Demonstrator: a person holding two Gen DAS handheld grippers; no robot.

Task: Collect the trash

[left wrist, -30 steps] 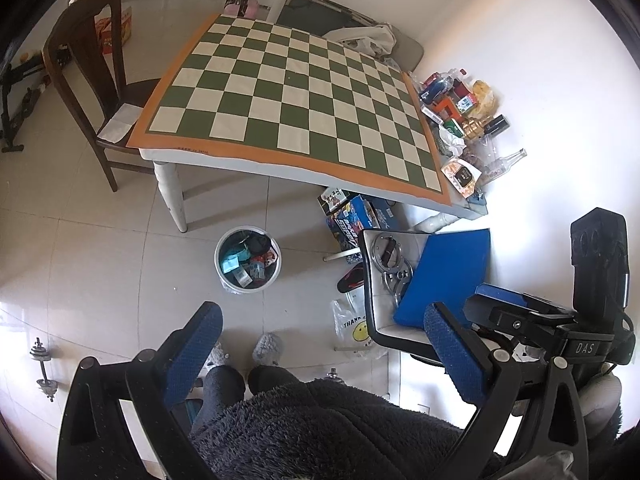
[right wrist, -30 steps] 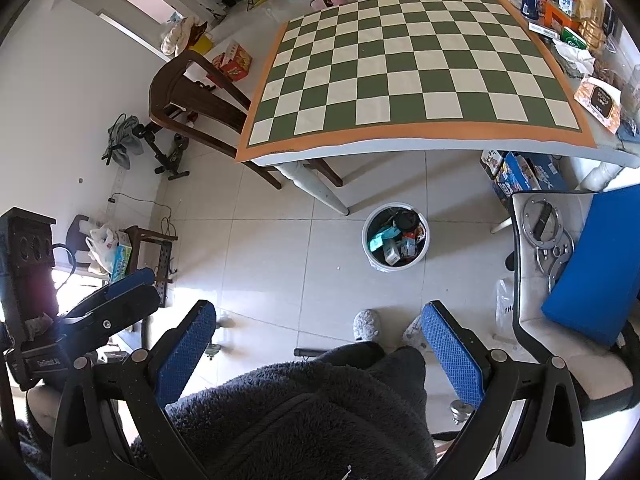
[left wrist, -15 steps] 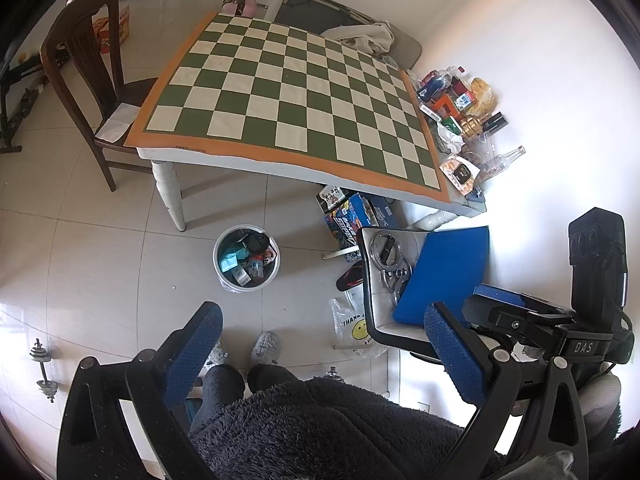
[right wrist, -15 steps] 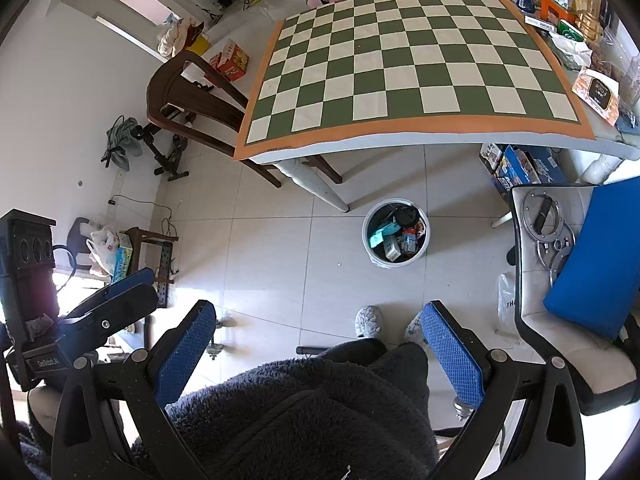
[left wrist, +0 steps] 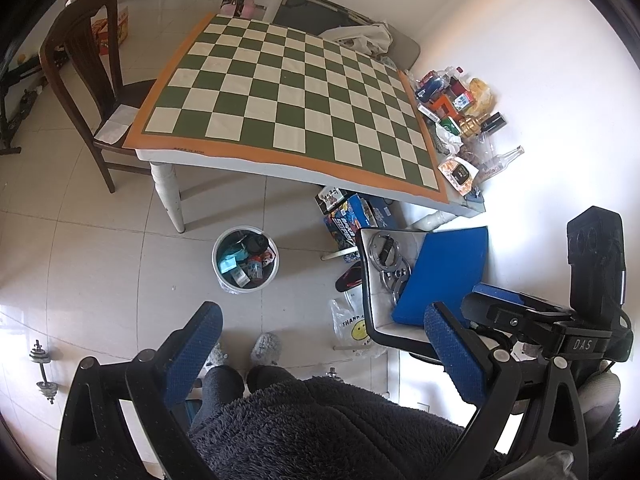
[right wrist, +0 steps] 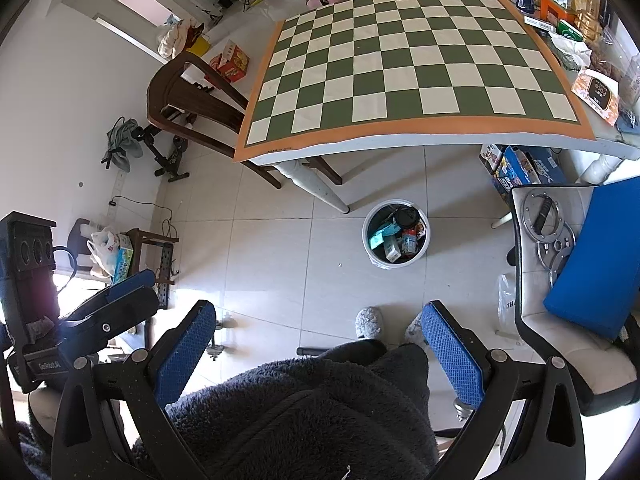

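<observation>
1. On a pale tiled floor [left wrist: 100, 264] stands a tabletop [left wrist: 288, 108] covered by a green-and-white checked cloth with an orange border.
2. Packets, boxes and bottles [left wrist: 460, 120] crowd the tabletop's far right edge, against a white wall.
3. A white trash bin [left wrist: 245, 258], holding discarded wrappers and a dark lid, sits on the floor just in front of the tabletop.
4. A dark wooden chair [left wrist: 84, 80] stands at the tabletop's left side.
5. A white chair with a blue cushion [left wrist: 444, 276] is right of the bin.
6. The left tool [left wrist: 322, 344] and right tool [right wrist: 318, 344] are both spread wide and empty, held above the person's fuzzy dark garment [left wrist: 320, 428].
</observation>
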